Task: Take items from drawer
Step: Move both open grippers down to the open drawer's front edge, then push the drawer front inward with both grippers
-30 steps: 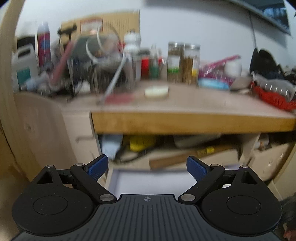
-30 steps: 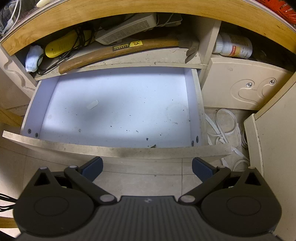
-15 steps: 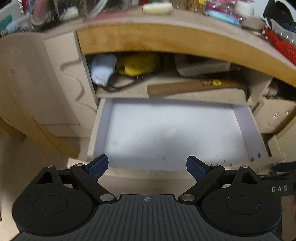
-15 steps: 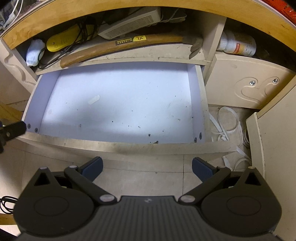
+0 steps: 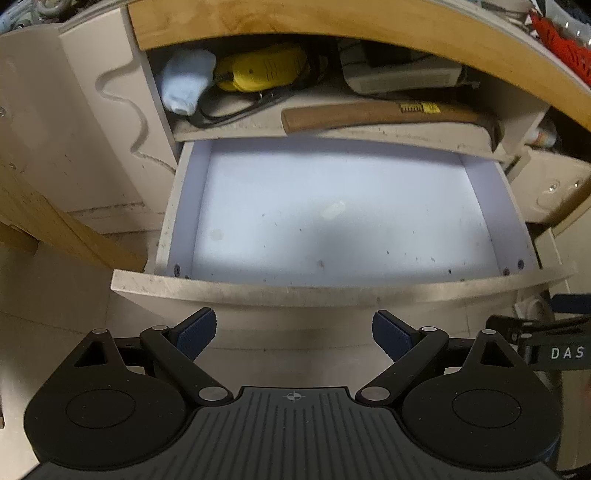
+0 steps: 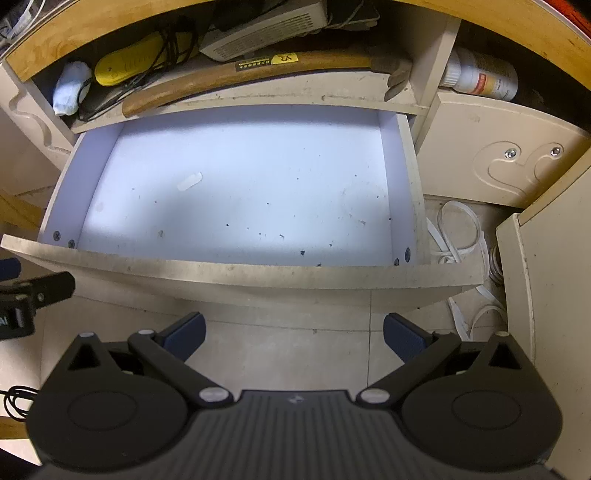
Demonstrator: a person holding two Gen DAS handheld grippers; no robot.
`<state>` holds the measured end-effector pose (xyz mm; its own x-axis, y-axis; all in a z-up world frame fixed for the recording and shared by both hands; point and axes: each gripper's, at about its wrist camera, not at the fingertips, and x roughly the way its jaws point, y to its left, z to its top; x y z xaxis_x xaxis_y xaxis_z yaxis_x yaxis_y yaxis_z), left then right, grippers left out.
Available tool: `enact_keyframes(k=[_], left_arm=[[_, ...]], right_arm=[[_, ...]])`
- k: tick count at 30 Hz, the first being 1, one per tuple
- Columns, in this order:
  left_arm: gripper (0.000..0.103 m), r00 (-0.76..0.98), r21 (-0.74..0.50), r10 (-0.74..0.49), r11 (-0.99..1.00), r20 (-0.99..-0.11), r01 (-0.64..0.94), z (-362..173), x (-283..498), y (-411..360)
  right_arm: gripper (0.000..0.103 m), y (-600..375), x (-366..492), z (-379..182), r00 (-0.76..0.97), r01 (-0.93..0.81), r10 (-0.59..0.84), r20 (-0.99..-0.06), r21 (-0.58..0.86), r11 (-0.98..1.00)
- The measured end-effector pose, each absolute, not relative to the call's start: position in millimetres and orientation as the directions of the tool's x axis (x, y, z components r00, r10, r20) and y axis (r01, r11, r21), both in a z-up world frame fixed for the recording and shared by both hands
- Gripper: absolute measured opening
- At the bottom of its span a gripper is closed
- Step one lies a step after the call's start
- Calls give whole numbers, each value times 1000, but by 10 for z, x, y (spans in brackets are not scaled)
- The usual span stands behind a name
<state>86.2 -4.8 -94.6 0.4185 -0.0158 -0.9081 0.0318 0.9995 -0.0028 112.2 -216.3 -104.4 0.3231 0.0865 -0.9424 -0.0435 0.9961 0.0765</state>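
The drawer [image 5: 295, 291] is pulled out, also in the right wrist view [image 6: 240, 273]. Its white floor holds only dirt specks and a small pale scrap [image 5: 332, 209], also seen from the right wrist [image 6: 189, 181]. My left gripper [image 5: 293, 334] is open and empty, just in front of the drawer's front panel. My right gripper [image 6: 293, 338] is open and empty, in front of the panel above the floor tiles. The right gripper shows at the left wrist view's right edge [image 5: 546, 339]; the left gripper shows at the right wrist view's left edge [image 6: 26, 299].
The shelf above the drawer holds a wooden-handled hammer [image 5: 388, 114], a yellow tool with black cord [image 5: 262, 72], a pale blue cloth [image 5: 186, 85] and a white box [image 6: 266, 29]. A bottle [image 6: 480, 75] lies at right. White straps [image 6: 458, 236] lie on the floor beside a cabinet door [image 6: 498, 155].
My left gripper has tilted down from the cluttered worktop to the open drawer and moved closer. My right gripper has drifted slightly closer to the drawer. Both stayed open.
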Motion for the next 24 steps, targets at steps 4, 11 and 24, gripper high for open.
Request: enact_keyframes(k=[4, 11, 24], left_arm=[[94, 397, -1, -19, 999, -918, 45, -1012, 881, -62], [94, 384, -6, -15, 1000, -923, 27, -1125, 902, -37], [93, 360, 24, 23, 1000, -933, -2, -1384, 1032, 19]], right_arm=[[103, -2160, 1113, -1079, 314, -41, 86, -945, 77, 996], [103, -2170, 1115, -1152, 306, -33, 84, -948, 78, 996], [103, -2107, 1171, -1411, 292, -39, 71, -954, 62, 997]])
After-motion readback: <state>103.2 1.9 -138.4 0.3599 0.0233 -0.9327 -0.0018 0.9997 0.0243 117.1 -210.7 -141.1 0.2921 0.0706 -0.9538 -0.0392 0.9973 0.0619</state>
